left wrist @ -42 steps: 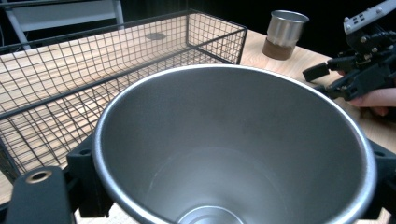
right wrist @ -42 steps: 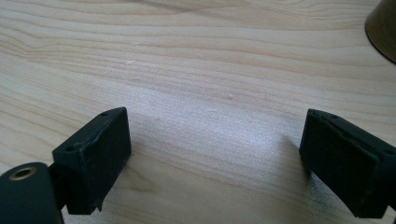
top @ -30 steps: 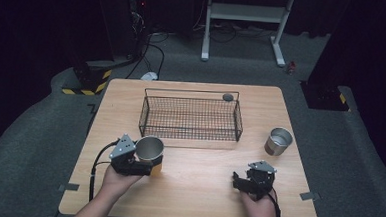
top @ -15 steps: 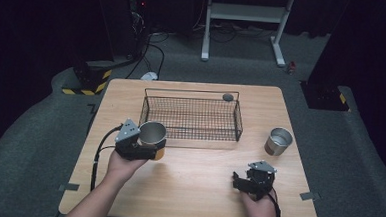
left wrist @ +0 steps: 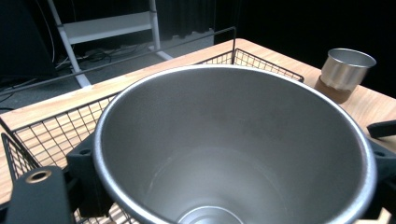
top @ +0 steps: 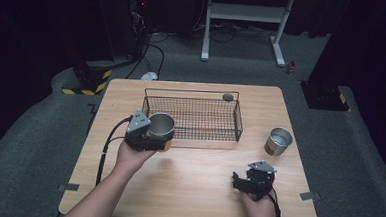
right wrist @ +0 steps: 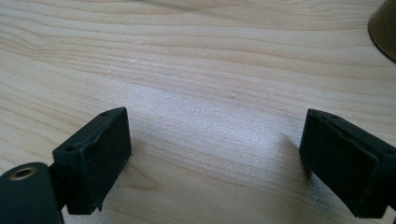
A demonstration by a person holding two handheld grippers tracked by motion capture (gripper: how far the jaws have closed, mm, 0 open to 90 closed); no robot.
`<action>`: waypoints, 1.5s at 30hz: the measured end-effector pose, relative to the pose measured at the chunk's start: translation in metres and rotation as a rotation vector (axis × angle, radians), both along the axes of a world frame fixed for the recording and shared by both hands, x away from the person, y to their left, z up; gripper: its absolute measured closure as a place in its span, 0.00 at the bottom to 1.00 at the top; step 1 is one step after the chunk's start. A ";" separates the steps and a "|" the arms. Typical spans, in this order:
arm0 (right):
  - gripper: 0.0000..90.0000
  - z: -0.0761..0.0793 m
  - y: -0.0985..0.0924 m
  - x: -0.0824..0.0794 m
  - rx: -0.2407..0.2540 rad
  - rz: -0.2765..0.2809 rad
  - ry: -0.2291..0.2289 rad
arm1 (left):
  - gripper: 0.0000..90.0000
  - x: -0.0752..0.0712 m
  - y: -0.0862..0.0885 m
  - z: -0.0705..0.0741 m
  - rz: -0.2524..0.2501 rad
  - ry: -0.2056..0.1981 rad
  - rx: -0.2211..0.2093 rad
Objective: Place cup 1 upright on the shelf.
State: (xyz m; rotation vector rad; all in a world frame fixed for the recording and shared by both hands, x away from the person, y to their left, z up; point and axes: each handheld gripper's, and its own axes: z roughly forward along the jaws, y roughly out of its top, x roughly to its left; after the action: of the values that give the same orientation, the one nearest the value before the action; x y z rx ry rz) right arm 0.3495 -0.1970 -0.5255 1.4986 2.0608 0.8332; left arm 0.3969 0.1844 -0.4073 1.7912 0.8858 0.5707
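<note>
A steel cup (top: pixel 161 123) with a brown base hangs above the table at the front left corner of the black wire basket (top: pixel 200 124). My left gripper (top: pixel 157 137) is shut on it, one jaw on each side of its wall. In the left gripper view the cup's open mouth (left wrist: pixel 233 140) faces the camera, with the basket (left wrist: pixel 42 135) behind it. A second steel cup (top: pixel 278 141) (left wrist: pixel 346 70) stands upright on the table to the right of the basket. My right gripper (top: pixel 237 182) (right wrist: pixel 215 158) rests low over the wood near the front right, open, nothing between its fingers (right wrist: pixel 93 154).
The wooden table (top: pixel 192 178) has bare wood between the two grippers. A small dark round thing (top: pixel 227 97) sits at the basket's back right corner. A brown curved edge (right wrist: pixel 385 28) shows at the top right of the right gripper view. Dark floor, cables and a white stand lie beyond.
My left gripper has carried the steel cup up and away from the front edge, toward the basket's front left corner. The right gripper has stayed in place.
</note>
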 end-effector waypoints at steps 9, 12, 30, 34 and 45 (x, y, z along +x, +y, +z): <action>0.10 0.000 0.000 0.000 0.000 0.000 0.000 | 0.14 0.015 -0.009 0.011 0.007 -0.006 -0.005; 0.10 0.000 0.000 0.000 0.000 0.000 0.000 | 0.14 0.023 -0.012 0.013 0.011 -0.003 0.001; 0.10 0.000 0.000 0.000 0.000 0.000 0.000 | 0.14 0.057 -0.017 0.015 0.060 0.007 0.004; 0.10 0.000 0.000 0.000 0.000 0.000 0.000 | 0.14 0.065 -0.017 0.014 0.075 0.007 -0.004; 0.10 0.000 0.000 0.000 0.000 0.000 0.000 | 0.14 0.091 -0.018 0.010 0.110 0.034 0.012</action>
State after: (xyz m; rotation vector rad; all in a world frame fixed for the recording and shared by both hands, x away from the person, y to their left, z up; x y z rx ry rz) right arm 0.3494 -0.1970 -0.5256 1.4986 2.0607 0.8329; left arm 0.4881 0.1664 -0.3975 1.7755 1.0108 0.6175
